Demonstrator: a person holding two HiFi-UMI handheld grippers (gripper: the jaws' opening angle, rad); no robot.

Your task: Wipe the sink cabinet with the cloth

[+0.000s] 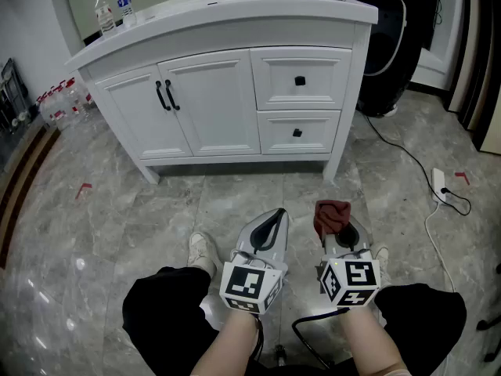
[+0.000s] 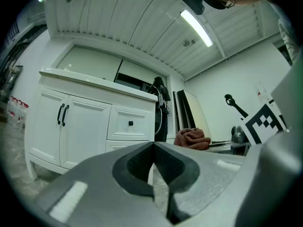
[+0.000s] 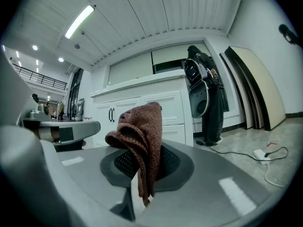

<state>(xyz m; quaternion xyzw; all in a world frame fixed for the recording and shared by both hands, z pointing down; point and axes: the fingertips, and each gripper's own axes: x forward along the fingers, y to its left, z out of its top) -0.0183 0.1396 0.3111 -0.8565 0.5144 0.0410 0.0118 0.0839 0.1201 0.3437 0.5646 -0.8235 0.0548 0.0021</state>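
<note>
The white sink cabinet (image 1: 227, 92) stands ahead across the marble floor, with two doors with black handles and two drawers; it also shows in the left gripper view (image 2: 85, 126) and the right gripper view (image 3: 142, 108). A reddish-brown cloth (image 1: 332, 215) is bunched at the tip of my right gripper (image 1: 342, 229), which is shut on it; the cloth (image 3: 142, 141) hangs pinched between the jaws. My left gripper (image 1: 270, 224) is shut and holds nothing, its dark pads (image 2: 142, 167) meeting. Both grippers hang low, well short of the cabinet.
Two water bottles (image 1: 112, 10) stand on the countertop's left end. A black speaker or bag (image 1: 391, 45) sits right of the cabinet. A white power strip (image 1: 439, 183) and its cables lie on the floor at right. The person's shoes (image 1: 203, 251) are below.
</note>
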